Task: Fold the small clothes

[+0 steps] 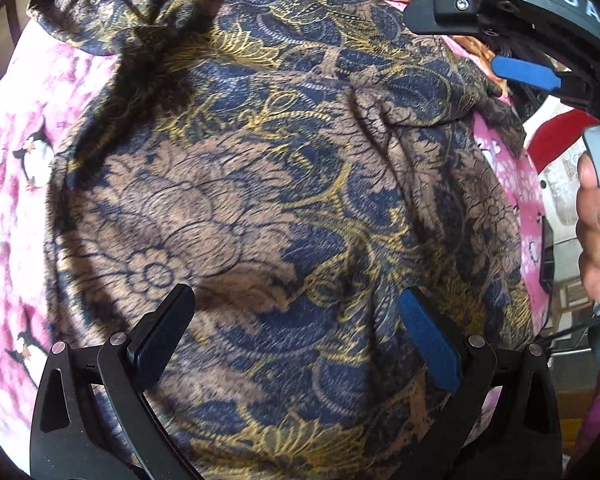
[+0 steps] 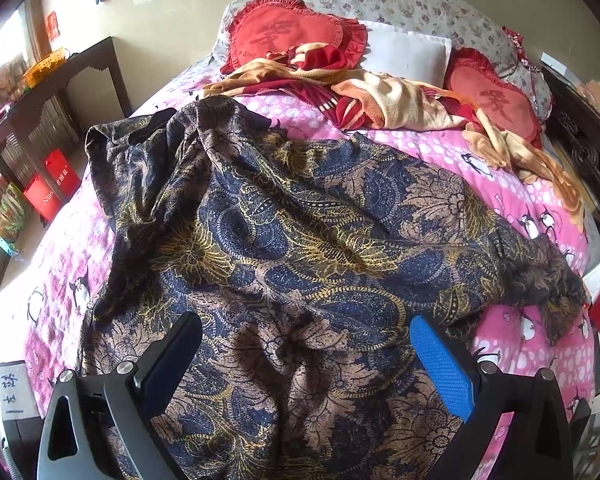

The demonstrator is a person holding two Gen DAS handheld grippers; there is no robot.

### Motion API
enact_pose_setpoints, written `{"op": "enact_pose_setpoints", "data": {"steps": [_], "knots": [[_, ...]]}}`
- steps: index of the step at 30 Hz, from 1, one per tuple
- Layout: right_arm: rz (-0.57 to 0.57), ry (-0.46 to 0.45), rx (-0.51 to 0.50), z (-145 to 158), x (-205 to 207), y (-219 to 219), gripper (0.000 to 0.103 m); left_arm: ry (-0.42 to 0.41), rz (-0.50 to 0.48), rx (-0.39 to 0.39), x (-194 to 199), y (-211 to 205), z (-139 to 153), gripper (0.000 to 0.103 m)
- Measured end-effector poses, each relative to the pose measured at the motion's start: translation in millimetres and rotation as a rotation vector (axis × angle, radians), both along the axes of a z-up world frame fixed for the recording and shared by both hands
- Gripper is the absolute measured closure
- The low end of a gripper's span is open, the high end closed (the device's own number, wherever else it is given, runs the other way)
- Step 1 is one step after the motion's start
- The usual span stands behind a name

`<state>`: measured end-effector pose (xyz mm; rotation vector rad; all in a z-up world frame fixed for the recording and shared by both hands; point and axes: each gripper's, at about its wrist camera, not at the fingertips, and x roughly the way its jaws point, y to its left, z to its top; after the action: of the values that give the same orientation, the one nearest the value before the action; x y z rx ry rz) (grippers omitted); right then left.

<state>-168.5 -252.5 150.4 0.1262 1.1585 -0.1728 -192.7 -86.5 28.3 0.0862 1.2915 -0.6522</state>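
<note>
A dark blue, brown and gold paisley garment (image 1: 268, 200) lies spread and wrinkled on a pink penguin-print bedspread (image 1: 16, 184). My left gripper (image 1: 296, 304) is open just above its near part, holding nothing. My right gripper (image 2: 306, 332) is also open above the garment (image 2: 300, 232), empty. The right gripper's fingers (image 1: 524, 74) show at the top right of the left wrist view, apart and off the cloth.
Two red heart cushions (image 2: 288, 32), a white pillow (image 2: 408, 54) and a crumpled red and cream blanket (image 2: 380, 96) lie at the bed's head. A dark side table (image 2: 60, 80) and red boxes (image 2: 52, 188) stand left of the bed (image 2: 532, 340). A dark carved frame (image 2: 588, 152) is at the right.
</note>
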Motion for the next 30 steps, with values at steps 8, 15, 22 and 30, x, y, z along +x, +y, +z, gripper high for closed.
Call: {"op": "enact_pose_setpoints", "data": {"steps": [8,15,22,30], "knots": [[0.001,-0.004,0.036,-3.6,8.2,3.9,0.0,0.014,0.081,-0.002,4.0,42.6,9.5,0.001],[0.014,-0.003,0.058,-5.7,18.7,14.3,0.0,0.014,0.146,0.004,8.8,61.1,9.5,0.001],[0.046,0.005,0.036,-3.4,20.3,25.1,0.0,0.003,0.12,0.005,7.0,55.1,11.0,0.001],[0.033,0.01,0.045,-5.8,19.3,22.3,0.0,-0.007,0.137,0.007,8.9,58.8,12.7,0.001]]}}
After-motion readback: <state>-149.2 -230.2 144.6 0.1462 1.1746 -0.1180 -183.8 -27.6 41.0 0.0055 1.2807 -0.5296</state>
